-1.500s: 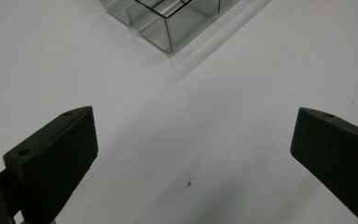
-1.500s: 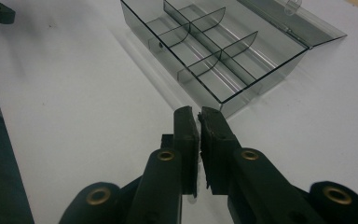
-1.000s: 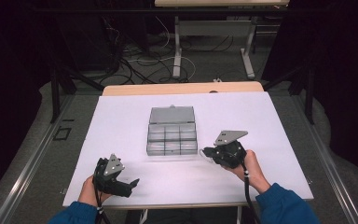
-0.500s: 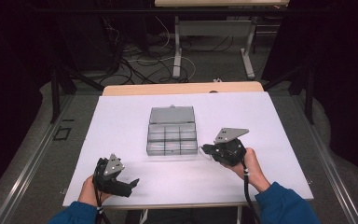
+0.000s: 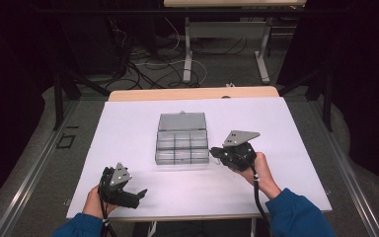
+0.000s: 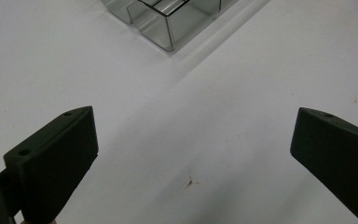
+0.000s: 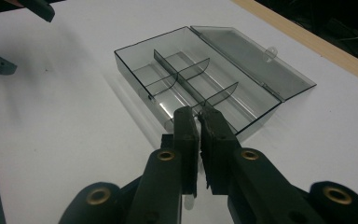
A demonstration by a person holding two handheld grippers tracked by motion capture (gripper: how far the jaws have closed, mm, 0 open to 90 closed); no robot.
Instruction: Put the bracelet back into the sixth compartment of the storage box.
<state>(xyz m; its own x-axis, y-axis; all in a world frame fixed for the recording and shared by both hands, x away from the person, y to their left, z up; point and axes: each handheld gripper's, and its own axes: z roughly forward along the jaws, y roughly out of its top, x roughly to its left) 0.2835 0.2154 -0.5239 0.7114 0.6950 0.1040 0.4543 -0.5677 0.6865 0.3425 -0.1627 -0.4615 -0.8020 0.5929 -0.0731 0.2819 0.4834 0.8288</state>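
A clear grey compartment box (image 5: 182, 143) lies open in the middle of the white table (image 5: 128, 128), its lid (image 5: 181, 121) laid flat on the far side. Its compartments (image 7: 200, 79) look empty. My right gripper (image 5: 217, 153) is at the box's right front corner. Its jaws are shut (image 7: 199, 114), with the tips over the nearest compartment and nothing clearly between them. My left gripper (image 5: 139, 197) rests near the table's front left, well apart from the box. It stands wide open (image 6: 193, 135) over bare table, with a box corner (image 6: 168, 18) ahead of it.
The table's wooden far edge (image 5: 192, 93) borders a floor with cables and desk legs (image 5: 187, 54). The left gripper (image 7: 18, 35) also shows at the top left of the right gripper view.
The right gripper has edged slightly away from the person, toward the box. The left gripper has not moved.
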